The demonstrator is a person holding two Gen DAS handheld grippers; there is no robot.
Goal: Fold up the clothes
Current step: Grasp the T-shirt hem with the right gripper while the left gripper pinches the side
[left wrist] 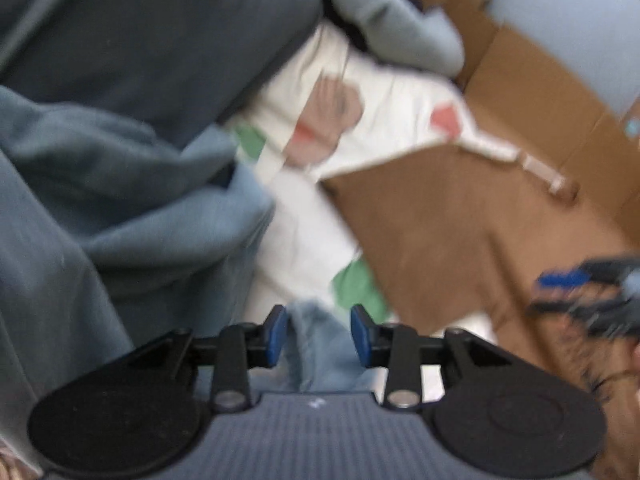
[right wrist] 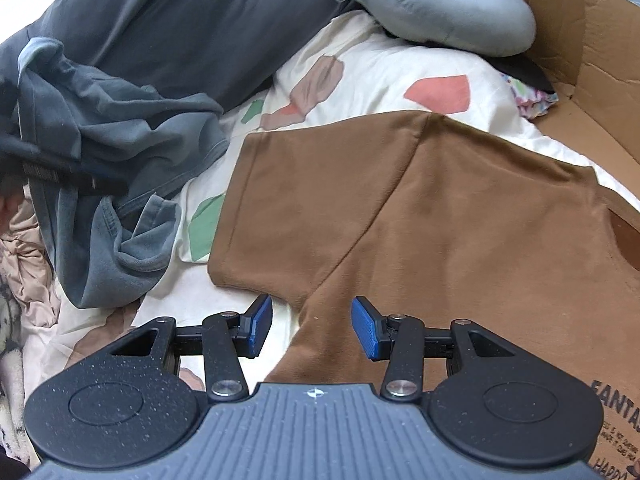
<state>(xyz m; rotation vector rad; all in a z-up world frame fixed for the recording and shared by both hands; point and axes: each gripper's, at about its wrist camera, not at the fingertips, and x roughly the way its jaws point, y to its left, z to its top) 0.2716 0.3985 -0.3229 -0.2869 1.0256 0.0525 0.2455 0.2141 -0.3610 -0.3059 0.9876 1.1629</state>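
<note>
- Step in hand, by judgement: setting up the brown T-shirt (right wrist: 440,208) for folding, laid mostly flat on the patterned white bedsheet (right wrist: 384,68), one sleeve spread toward the left, no fold made yet as far as visible.
- Far left: crumpled grey-blue garment (right wrist: 100,132) heaped on the bed, just beside the brown sleeve, still unfolded; dark grey pillow (right wrist: 180,20) behind it.
- Left hand-held gripper (left wrist: 319,334): partly open, a flap of pale blue fabric (left wrist: 320,344) standing between the blue pads (left wrist: 276,336), pads apparently not pressing on it; view blurred, so hold uncertain. Pointing steeply down over the sheet's edge.
- Centre: right hand-held gripper (right wrist: 312,328) about half open, empty, angled steeply down, poised just above the armpit seam where sleeve meets body.
- Next move, by judgement: closing on the brown fabric at the sleeve or side edge and carrying it across the chest; needs a thin pinch without catching the sheet beneath.
- Right: cardboard box (right wrist: 580,40) along the bed's far edge, grey stuffed toy (right wrist: 440,8) resting at the pillow end.
</note>
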